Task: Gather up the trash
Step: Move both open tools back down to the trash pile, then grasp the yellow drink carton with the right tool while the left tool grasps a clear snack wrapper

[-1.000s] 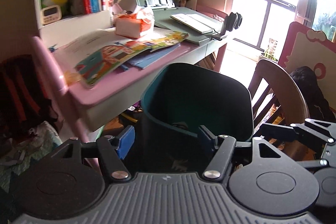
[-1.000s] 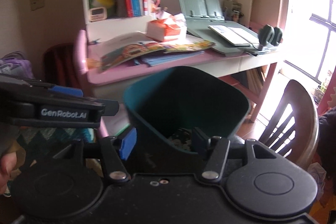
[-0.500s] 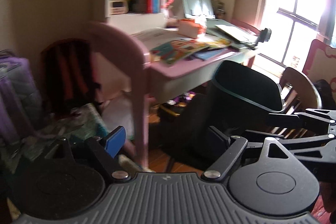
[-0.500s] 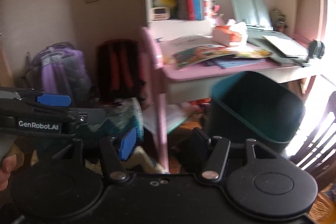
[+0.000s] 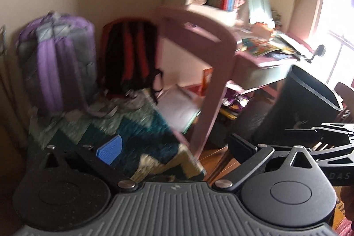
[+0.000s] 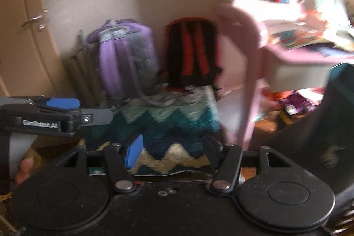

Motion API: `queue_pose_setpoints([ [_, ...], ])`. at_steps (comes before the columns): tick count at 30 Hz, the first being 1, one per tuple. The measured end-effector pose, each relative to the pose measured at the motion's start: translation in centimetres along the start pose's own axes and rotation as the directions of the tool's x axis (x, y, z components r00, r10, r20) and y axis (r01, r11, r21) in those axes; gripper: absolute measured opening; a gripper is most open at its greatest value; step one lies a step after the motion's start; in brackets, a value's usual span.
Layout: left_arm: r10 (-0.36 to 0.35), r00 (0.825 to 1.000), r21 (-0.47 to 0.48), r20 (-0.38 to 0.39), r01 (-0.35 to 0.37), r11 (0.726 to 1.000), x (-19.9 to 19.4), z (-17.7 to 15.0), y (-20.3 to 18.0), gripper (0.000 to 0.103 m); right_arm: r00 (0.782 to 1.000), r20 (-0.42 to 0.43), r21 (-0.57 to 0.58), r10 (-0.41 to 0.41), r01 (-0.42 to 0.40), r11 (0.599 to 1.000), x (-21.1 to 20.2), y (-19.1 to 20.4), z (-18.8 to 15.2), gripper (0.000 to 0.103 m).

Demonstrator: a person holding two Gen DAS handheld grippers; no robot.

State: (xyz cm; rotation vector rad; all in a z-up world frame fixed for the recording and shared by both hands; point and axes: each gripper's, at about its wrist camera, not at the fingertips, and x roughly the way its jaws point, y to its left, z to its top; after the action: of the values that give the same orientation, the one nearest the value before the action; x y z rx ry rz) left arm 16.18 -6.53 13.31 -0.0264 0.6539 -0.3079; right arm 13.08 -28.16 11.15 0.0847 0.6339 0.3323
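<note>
The dark teal trash bin [image 5: 309, 103] stands on the floor at the right of the left wrist view, and its side shows at the right edge of the right wrist view [image 6: 331, 125]. My left gripper [image 5: 174, 145] is open and empty, pointing at a zigzag-patterned blanket [image 5: 124, 127]. My right gripper [image 6: 172, 147] is open and empty over the same blanket [image 6: 168, 121]. The left gripper also shows at the left of the right wrist view [image 6: 64, 112]. Both views are blurred.
A pink desk [image 5: 221, 48] with books and papers stands between me and the bin. A purple backpack [image 6: 124, 54] and a red-and-black backpack [image 6: 194, 52] lean against the wall. A door [image 6: 28, 21] is at the left. Clutter lies under the desk [image 5: 234, 101].
Both grippers have swung left, away from the bin's mouth. The bin moved from the centre of both views to the right edge. The backpacks and blanket came into view.
</note>
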Motion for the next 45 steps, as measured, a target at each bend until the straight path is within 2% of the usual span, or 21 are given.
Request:
queue_pose_setpoints([
  [3, 0.030, 0.999, -0.014, -0.010, -0.030, 0.999, 0.6, -2.1, 3.2, 0.103, 0.995, -0.022, 0.000, 0.094, -0.094, 0.996, 2.9, 1.2, -1.3, 0.061],
  [7, 0.053, 0.997, -0.027, -0.056, -0.054, 0.998, 2.2, -5.1, 7.6, 0.103, 0.992, -0.034, -0.046, 0.120, -0.121, 0.992, 7.2, 3.4, -3.3, 0.062],
  [10, 0.067, 0.991, -0.044, -0.118, -0.072, 0.996, 3.9, -7.4, 11.0, 0.103, 0.984, -0.068, -0.055, 0.163, -0.167, 0.984, 10.8, 4.8, -5.1, 0.063],
  [12, 0.076, 0.986, -0.053, -0.148, -0.085, 0.995, 5.3, -9.0, 13.5, 0.103, 0.979, -0.113, -0.062, 0.170, -0.178, 0.982, 13.2, 5.8, -6.3, 0.063],
  [16, 0.157, 0.972, -0.035, -0.174, -0.166, 0.986, 8.2, -12.7, 18.1, 0.103, 0.961, -0.230, -0.052, 0.151, -0.167, 0.985, 19.0, 7.0, -9.1, 0.063],
  [19, 0.178, 0.955, -0.054, -0.236, -0.196, 0.979, 10.9, -15.4, 22.0, 0.103, 0.955, -0.257, -0.045, 0.147, -0.163, 0.986, 22.9, 7.3, -11.5, 0.063],
  [21, 0.168, 0.944, -0.050, -0.285, -0.190, 0.980, 12.9, -17.5, 24.5, 0.103, 0.938, -0.317, -0.027, 0.143, -0.160, 0.987, 25.9, 7.5, -13.2, 0.063],
  [26, 0.180, 0.910, 0.077, -0.374, -0.163, 0.984, 16.8, -22.8, 27.8, 0.103, 0.889, -0.439, 0.017, 0.129, -0.135, 0.991, 32.4, 8.1, -17.9, 0.063],
  [30, 0.181, 0.867, 0.130, -0.464, -0.136, 0.982, 20.1, -28.1, 29.6, 0.103, 0.823, -0.553, 0.052, 0.127, -0.118, 0.992, 37.5, 8.5, -22.1, 0.063],
  [34, 0.164, 0.820, 0.113, -0.548, -0.122, 0.986, 23.5, -33.1, 31.1, 0.103, 0.770, -0.628, 0.075, 0.108, -0.078, 0.994, 42.2, 8.3, -25.9, 0.063],
  [36, 0.139, 0.786, 0.086, -0.602, -0.109, 0.990, 25.3, -35.7, 31.9, 0.103, 0.740, -0.666, 0.095, 0.095, -0.042, 0.995, 44.6, 7.9, -27.7, 0.063],
  [38, 0.123, 0.742, 0.060, -0.659, -0.112, 0.992, 27.3, -38.5, 32.6, 0.103, 0.708, -0.703, 0.093, 0.065, 0.001, 0.996, 46.9, 7.6, -29.6, 0.063],
  [41, 0.108, 0.686, 0.042, -0.719, -0.112, 0.993, 29.6, -42.3, 33.3, 0.103, 0.661, -0.749, 0.135, 0.051, 0.077, 0.988, 49.8, 6.8, -32.1, 0.062],
  [45, 0.093, 0.634, 0.018, -0.768, -0.125, 0.992, 31.6, -46.4, 34.0, 0.103, 0.610, -0.791, 0.145, 0.040, 0.124, 0.982, 52.7, 6.6, -35.0, 0.062],
])
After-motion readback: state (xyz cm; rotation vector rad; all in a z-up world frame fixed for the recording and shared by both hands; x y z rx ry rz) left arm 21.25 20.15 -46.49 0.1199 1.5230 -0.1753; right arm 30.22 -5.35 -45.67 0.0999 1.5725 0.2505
